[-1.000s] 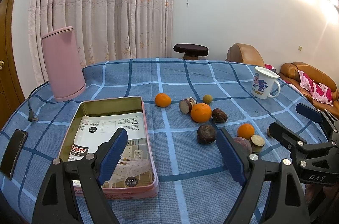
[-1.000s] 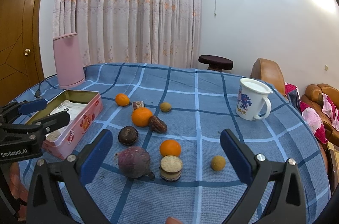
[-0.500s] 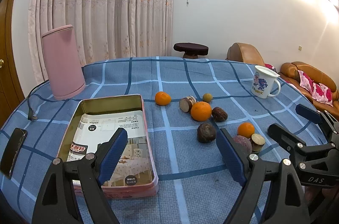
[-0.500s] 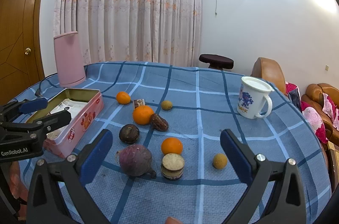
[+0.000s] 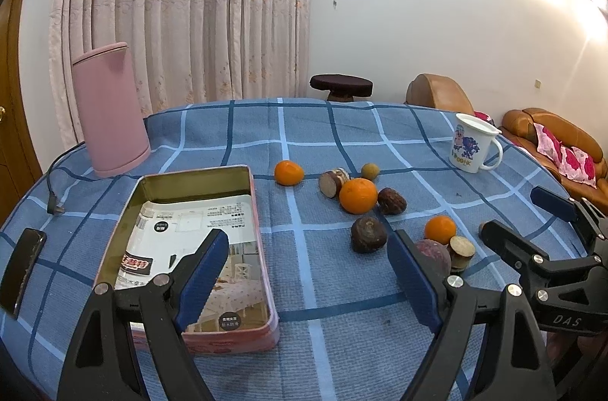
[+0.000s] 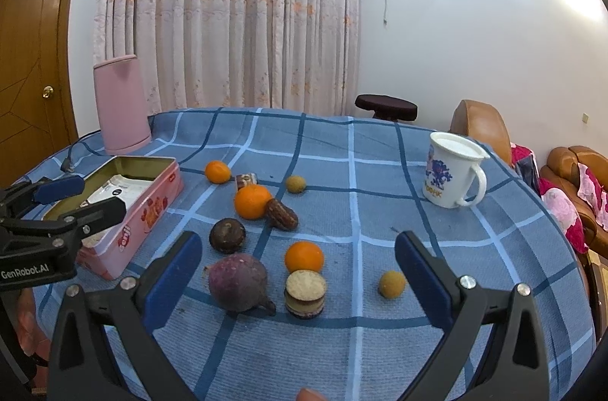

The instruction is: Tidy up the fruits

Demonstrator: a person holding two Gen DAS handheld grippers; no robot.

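Progress: nil, in my judgement. My left claw (image 5: 307,272) and right claw (image 6: 298,273) both stand released, grasping nothing. Pink tin (image 5: 262,241), under my left claw's left finger, holds only paper. Fruits (image 6: 304,256) lie loose on the cloth ahead of my right claw; all remain to be sorted.

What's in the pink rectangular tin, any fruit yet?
No fruit. The open pink rectangular tin holds only a printed paper sheet; the oranges and other fruit lie on the blue checked tablecloth.
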